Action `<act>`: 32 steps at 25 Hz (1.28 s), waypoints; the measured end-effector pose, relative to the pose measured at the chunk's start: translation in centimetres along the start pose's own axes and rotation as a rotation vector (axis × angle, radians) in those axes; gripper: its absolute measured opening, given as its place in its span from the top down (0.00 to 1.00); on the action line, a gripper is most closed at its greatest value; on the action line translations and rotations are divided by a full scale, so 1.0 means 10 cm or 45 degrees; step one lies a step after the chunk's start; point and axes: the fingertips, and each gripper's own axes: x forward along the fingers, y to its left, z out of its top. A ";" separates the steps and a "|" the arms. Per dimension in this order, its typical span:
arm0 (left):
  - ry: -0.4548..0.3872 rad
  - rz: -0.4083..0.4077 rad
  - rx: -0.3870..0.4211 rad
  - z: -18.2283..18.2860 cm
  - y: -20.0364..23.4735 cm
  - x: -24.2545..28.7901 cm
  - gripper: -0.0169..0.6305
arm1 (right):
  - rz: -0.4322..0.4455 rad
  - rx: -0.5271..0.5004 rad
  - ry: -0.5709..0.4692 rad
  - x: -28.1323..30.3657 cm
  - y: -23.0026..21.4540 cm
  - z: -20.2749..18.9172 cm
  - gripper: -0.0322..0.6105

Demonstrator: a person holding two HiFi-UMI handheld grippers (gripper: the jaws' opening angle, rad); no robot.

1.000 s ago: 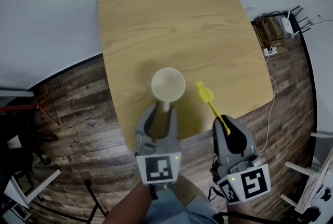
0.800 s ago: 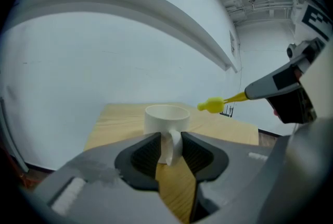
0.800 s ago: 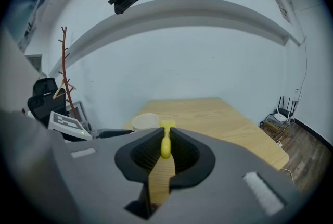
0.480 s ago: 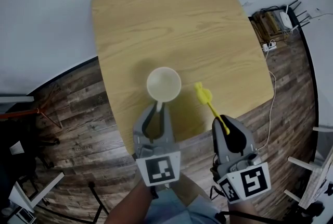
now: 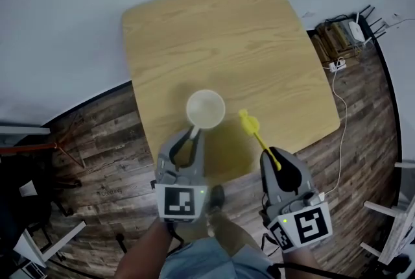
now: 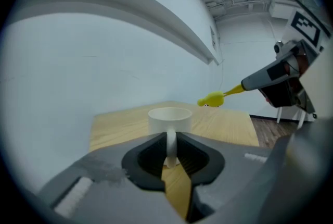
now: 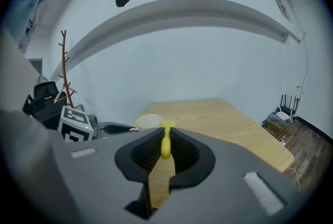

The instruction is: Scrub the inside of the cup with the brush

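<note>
A white cup point(image 5: 205, 109) stands upright on the light wooden table point(image 5: 227, 31), near its front edge, with its handle turned toward me. My left gripper point(image 5: 193, 133) has its jaws closing on that handle point(image 6: 170, 140), and the pads touch it on both sides. My right gripper point(image 5: 271, 156) is shut on the stem of a yellow brush point(image 5: 254, 132). The brush head hangs in the air just right of the cup, outside it. In the right gripper view the brush point(image 7: 165, 140) points forward between the jaws, with the cup point(image 7: 149, 121) just to its left.
A white wall runs behind the table. On the wood floor to the right lie a power strip with cables point(image 5: 337, 63) and a wooden crate point(image 5: 334, 34). White furniture legs point(image 5: 389, 232) stand at the far right. A coat stand point(image 7: 65, 74) rises at the left.
The left jaws have narrowed from wide open to the cup's handle. The brush in the right gripper has edged a little toward the cup.
</note>
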 end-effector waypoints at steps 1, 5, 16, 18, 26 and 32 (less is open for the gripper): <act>0.006 -0.031 0.038 0.01 0.03 0.00 0.86 | 0.004 -0.001 -0.006 0.01 0.02 0.02 0.89; 0.027 -0.136 0.187 0.03 0.17 0.02 0.86 | 0.011 -0.003 -0.022 0.05 0.07 0.10 0.89; 0.058 -0.321 0.388 0.01 0.30 0.15 0.86 | 0.045 -0.022 -0.043 0.22 0.17 0.29 0.89; 0.063 -0.347 0.421 0.02 0.32 0.17 0.86 | 0.057 -0.030 -0.033 0.24 0.17 0.33 0.89; 0.082 -0.466 0.521 0.10 0.31 0.28 0.86 | 0.160 -0.071 0.042 0.42 0.17 0.37 0.89; 0.100 -0.521 0.525 0.15 0.39 0.35 0.86 | 0.200 -0.087 0.078 0.57 0.18 0.39 0.89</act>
